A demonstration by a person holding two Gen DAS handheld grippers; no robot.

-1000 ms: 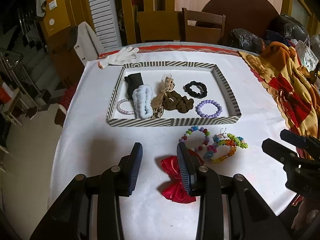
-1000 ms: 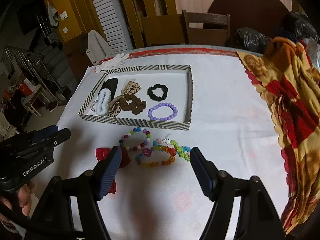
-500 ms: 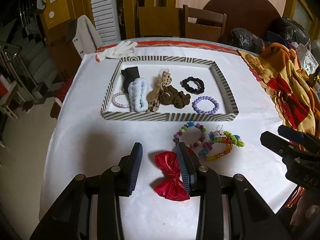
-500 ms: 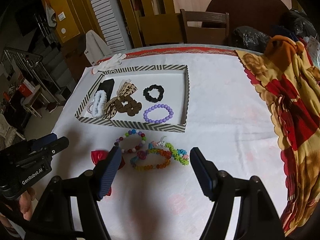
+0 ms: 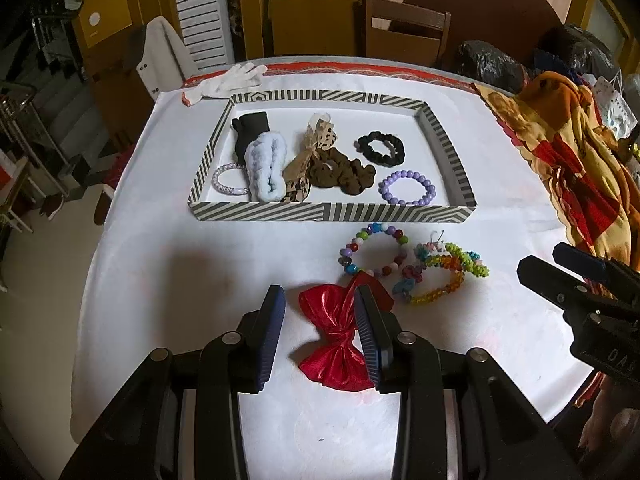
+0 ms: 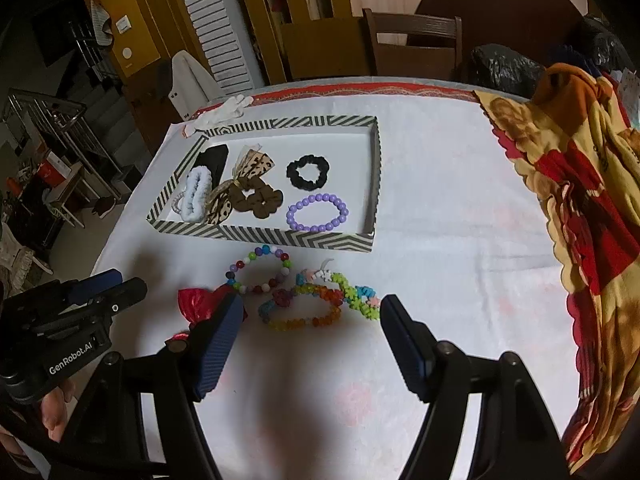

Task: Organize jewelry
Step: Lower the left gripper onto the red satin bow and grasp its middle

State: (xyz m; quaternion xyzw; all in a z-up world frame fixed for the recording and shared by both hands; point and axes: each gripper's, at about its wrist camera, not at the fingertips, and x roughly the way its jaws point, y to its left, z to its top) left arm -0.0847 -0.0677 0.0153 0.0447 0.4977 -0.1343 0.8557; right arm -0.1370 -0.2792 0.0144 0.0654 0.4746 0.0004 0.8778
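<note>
On a white-covered bench [image 5: 160, 280], the left gripper [image 5: 320, 320] hovers with its jaws apart on either side of a red bow [image 5: 338, 336], neither pad visibly pressing it. The right gripper [image 6: 312, 344] stands wide open over bare cloth just short of a cluster of bracelets: a multicoloured bead bracelet [image 6: 260, 270], a rainbow bracelet [image 6: 300, 312] and a green-and-blue one [image 6: 356, 296], the last two overlapping. Beyond them sits a striped tray [image 5: 332, 213] holding a purple bead bracelet [image 5: 408, 188], black scrunchie [image 5: 380, 148], brown scrunchie [image 5: 340, 172], leopard-print bow [image 5: 316, 148], pale blue scrunchie [image 5: 264, 166], a thin pink band [image 5: 224, 180] and a black cloth [image 5: 250, 130]. A white glove [image 5: 228, 82] lies behind the tray; a patterned blanket [image 6: 580, 184] drapes the bench's right edge.
</note>
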